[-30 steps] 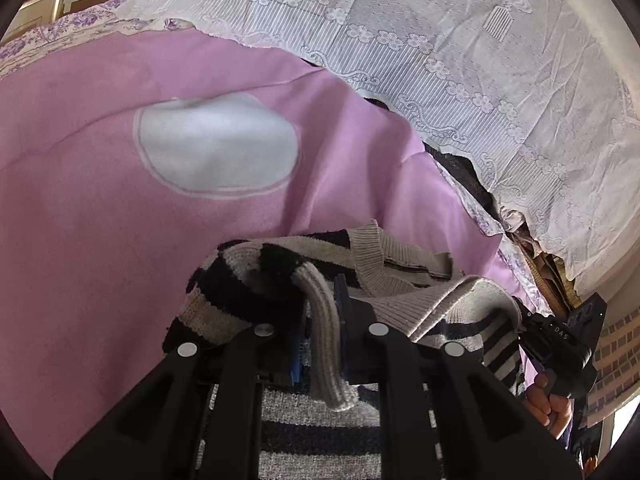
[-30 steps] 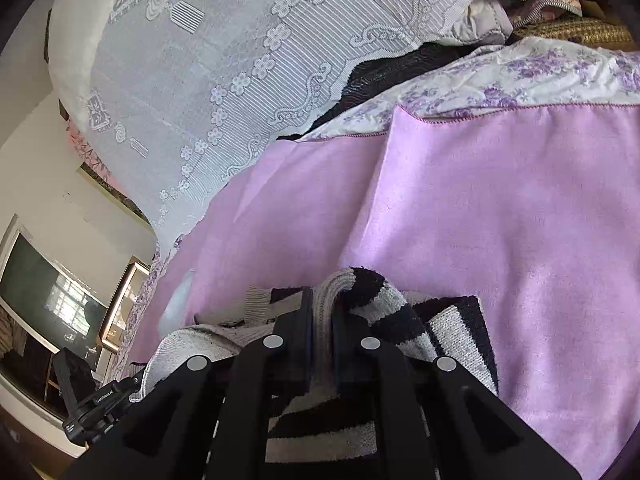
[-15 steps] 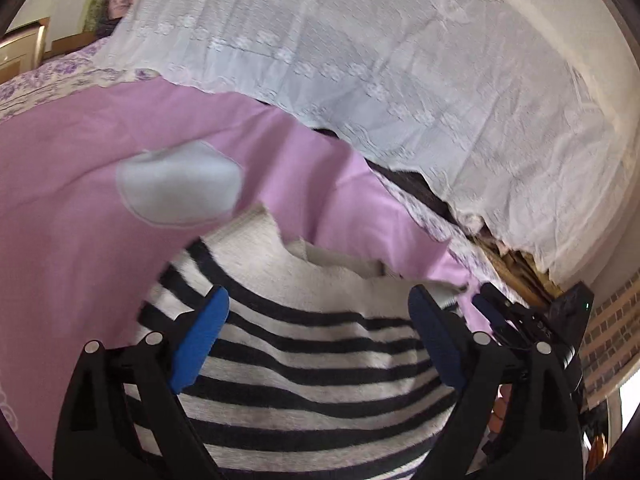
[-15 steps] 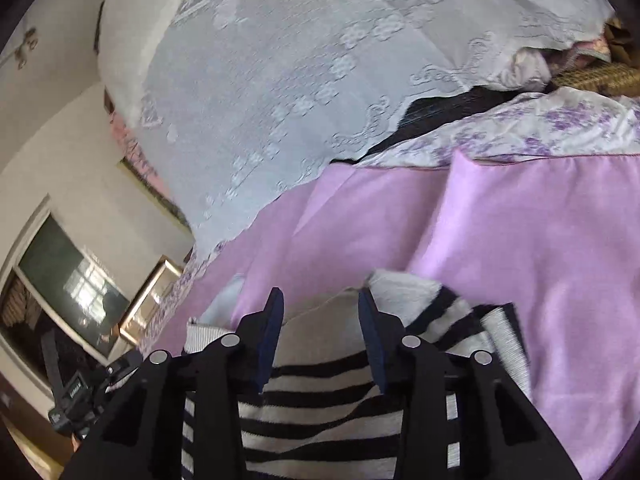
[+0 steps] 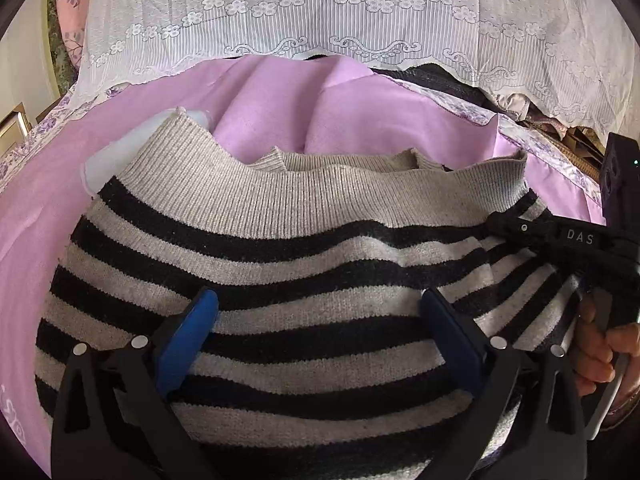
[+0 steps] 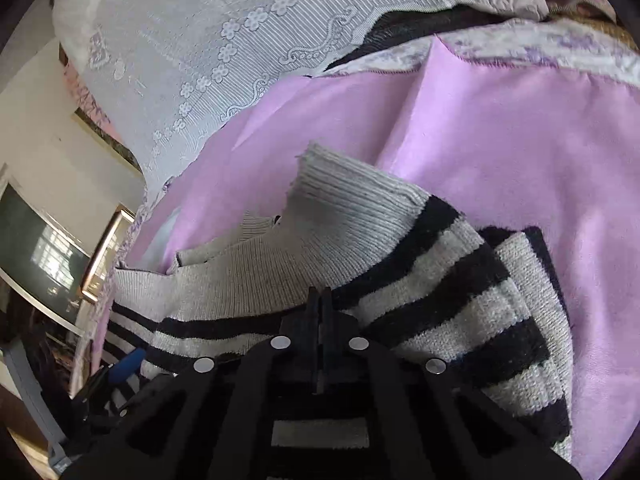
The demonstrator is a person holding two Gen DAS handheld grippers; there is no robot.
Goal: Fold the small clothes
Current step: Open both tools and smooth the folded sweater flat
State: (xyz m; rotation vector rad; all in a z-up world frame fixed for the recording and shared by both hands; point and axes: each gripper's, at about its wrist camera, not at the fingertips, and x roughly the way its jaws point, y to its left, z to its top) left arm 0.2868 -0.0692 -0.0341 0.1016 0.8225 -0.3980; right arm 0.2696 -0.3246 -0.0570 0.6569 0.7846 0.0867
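A black-and-beige striped sweater [image 5: 300, 272] lies spread on a pink sheet [image 5: 360, 120], its ribbed beige hem toward the far side. My left gripper [image 5: 320, 316] hovers just over the stripes. Its jaws are opening wide and its blue pads [image 5: 192, 332] grip nothing. My right gripper [image 6: 319, 298] is shut, its tips against the sweater [image 6: 440, 288] where the ribbing meets the stripes. No cloth shows between them. In the left wrist view the right gripper [image 5: 504, 222] lies on the sweater's right edge, held by a hand [image 5: 600, 352].
A white lace cover [image 5: 320, 12] drapes over a pile behind the pink sheet [image 6: 520, 160]. A pale round patch [image 5: 112, 152] peeks out under the sweater's left corner. Floral bedding [image 6: 540, 48] borders the sheet. A framed dark screen [image 6: 40, 248] stands far left.
Both grippers let go of the bunched sweater, which now lies spread flat. The left jaws swung wide apart. The right jaws opened partway, then shut again.
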